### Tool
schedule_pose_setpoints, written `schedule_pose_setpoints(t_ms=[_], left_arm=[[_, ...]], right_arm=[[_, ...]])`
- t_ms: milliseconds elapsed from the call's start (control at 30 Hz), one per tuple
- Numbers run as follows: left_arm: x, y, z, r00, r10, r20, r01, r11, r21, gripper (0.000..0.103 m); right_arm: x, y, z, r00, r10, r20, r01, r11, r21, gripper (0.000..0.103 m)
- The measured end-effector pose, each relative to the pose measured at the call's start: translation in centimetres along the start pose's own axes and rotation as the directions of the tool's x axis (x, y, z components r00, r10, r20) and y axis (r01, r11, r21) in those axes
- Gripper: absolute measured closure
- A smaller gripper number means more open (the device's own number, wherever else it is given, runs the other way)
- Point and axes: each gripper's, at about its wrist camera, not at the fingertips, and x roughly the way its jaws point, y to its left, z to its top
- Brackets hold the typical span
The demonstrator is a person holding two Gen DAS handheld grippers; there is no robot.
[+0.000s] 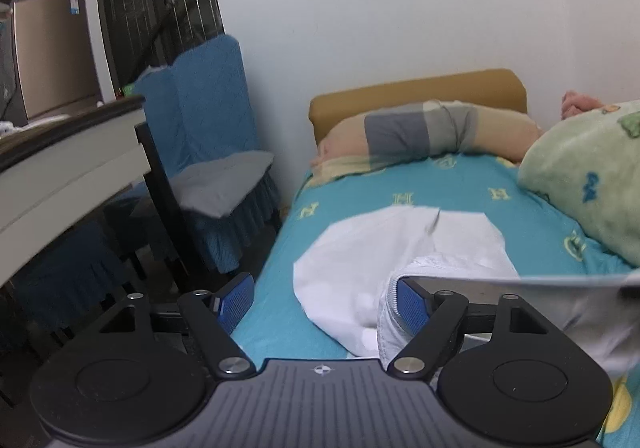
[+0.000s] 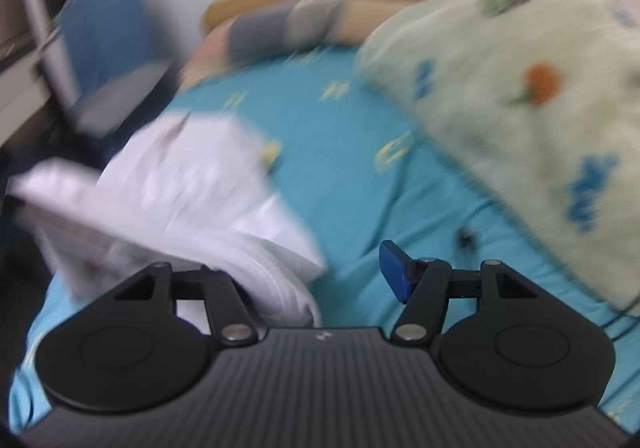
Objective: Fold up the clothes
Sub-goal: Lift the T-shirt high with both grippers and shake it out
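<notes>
Fingers (image 2: 394, 274): white garment (image 2: 192, 187) hides left one; view blurred.

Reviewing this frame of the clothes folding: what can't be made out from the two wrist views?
- Right wrist view: motion blur smears the white garment, so its type and fold state are unreadable.
- Right tool: its left pad is hidden behind the garment's bunched edge, so any grip is unclear.
- Left wrist view: cloth drapes over the left tool's right pad; contact is uncertain.
- Green blanket: cut off by the right edge.
</notes>
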Motion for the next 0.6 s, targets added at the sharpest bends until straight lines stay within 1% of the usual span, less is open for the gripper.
schedule_pose_setpoints(t_ms=[100,200,233,300,367,433,500,533,600], left_arm=[[0.3,-0.5,-0.4,1.000,-0.022,-0.008,0.022,1.000,0.017,0.021],[1.3,-1.9,-1.3,0.999,-0.016,-0.033,0.019,0.997,0.070,0.020],[1.8,-2.3,-1.7,0.999,-0.013,-0.051,0.018,0.996,0.085,0.020],[3.5,-2.9,-2.6,0.992,-0.004,-0.124,0.016,0.995,0.097,0.020],[4.9,-3.1,-3.3,0.984,-0.005,-0.179,0.020,0.996,0.082,0.018],[6.0,-2.9,-3.7,0.976,-0.011,-0.218,0.023,0.998,0.052,0.016],[6.3,-2.3,-3.7,0.977,0.005,-0.213,0.002,1.000,0.030,0.013],[6.1,-2.0,-3.5,0.981,0.020,-0.195,-0.017,1.000,0.019,0.013],[5.6,-1.1,-3.0,0.985,0.040,-0.166,-0.045,0.999,-0.026,0.013]], right_arm=[[-1.6,-0.9,0.7,0.993,-0.033,0.115,0.029,0.999,0.035,0.040],[-3.3,-1.0,1.1,0.973,-0.041,0.228,0.035,0.999,0.030,0.040],[-3.8,-0.9,1.2,0.965,-0.041,0.260,0.037,0.999,0.020,0.040],[-4.5,-0.4,1.2,0.951,-0.040,0.307,0.046,0.999,-0.011,0.040],[-5.2,0.0,1.2,0.935,-0.038,0.353,0.056,0.998,-0.041,0.040],[-5.5,0.7,1.2,0.923,-0.033,0.384,0.068,0.995,-0.077,0.040],[-5.6,1.3,0.9,0.915,-0.036,0.401,0.086,0.991,-0.107,0.040],[-5.5,1.4,0.9,0.916,-0.042,0.398,0.095,0.989,-0.114,0.040],[-4.8,1.4,0.8,0.928,-0.061,0.368,0.110,0.987,-0.116,0.040]])
